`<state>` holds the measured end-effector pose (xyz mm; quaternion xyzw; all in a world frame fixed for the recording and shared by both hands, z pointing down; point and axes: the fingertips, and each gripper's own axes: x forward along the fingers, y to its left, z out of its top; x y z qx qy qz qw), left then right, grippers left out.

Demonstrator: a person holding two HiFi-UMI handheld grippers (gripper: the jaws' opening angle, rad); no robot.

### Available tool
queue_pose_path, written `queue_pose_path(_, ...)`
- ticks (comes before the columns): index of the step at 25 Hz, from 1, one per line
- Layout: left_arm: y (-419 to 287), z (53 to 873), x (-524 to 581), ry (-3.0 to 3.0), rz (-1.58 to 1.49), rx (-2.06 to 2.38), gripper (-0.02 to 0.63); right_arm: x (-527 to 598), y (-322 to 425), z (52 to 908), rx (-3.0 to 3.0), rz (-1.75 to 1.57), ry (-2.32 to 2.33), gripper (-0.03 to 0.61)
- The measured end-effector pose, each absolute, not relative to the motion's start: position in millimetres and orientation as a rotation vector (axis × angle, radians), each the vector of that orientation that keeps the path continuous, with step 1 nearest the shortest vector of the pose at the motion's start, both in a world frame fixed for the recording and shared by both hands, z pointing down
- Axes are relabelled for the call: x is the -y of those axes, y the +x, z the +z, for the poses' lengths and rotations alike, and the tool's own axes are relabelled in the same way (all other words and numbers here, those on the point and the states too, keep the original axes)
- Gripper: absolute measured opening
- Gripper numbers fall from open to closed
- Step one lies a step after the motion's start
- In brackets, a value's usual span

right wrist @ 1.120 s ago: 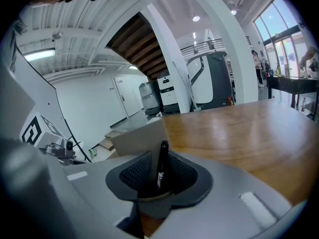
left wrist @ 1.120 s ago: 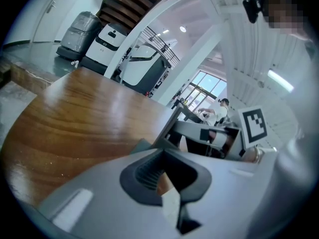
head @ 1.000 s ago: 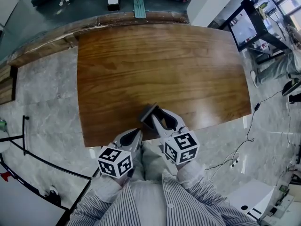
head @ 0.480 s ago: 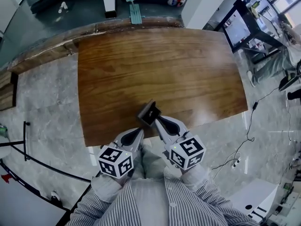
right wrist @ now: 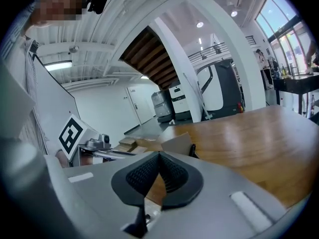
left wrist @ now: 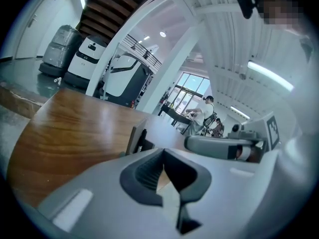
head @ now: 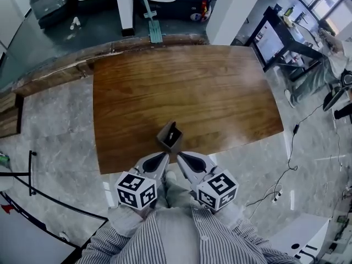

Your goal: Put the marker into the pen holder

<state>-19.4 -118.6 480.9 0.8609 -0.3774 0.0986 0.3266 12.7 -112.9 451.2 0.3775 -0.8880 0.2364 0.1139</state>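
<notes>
A small grey square pen holder (head: 169, 136) stands on the wooden table (head: 187, 87) near its front edge. A marker (head: 171, 135) stands inside it, showing as a pale tip from above. Just in front of the holder, off the table's edge, my left gripper (head: 163, 157) and right gripper (head: 180, 157) sit side by side, both shut and empty. In the left gripper view the holder (left wrist: 134, 138) rises just beyond the shut jaws, with the dark marker (left wrist: 143, 138) in it. The right gripper view shows the holder (right wrist: 177, 143) close ahead.
The brown table top is bare apart from the holder. A grey marble floor surrounds it, with cables (head: 286, 169) at the right and a black desk (head: 280, 37) at the back right. White machines (left wrist: 119, 76) stand beyond the table's far edge.
My right gripper stood open at the pen holder; it has drawn back toward me and shut. The left gripper has stayed in place.
</notes>
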Motion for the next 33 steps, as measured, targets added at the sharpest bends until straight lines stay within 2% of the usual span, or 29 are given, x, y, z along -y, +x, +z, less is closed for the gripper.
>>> queue_pose_path(33, -1.3, 475.3, 98.4, 2.269, 0.277, 0.928, 0.008, 97.5, 22.4, 452.5, 2.562, 0.657, 1.105, -0.002)
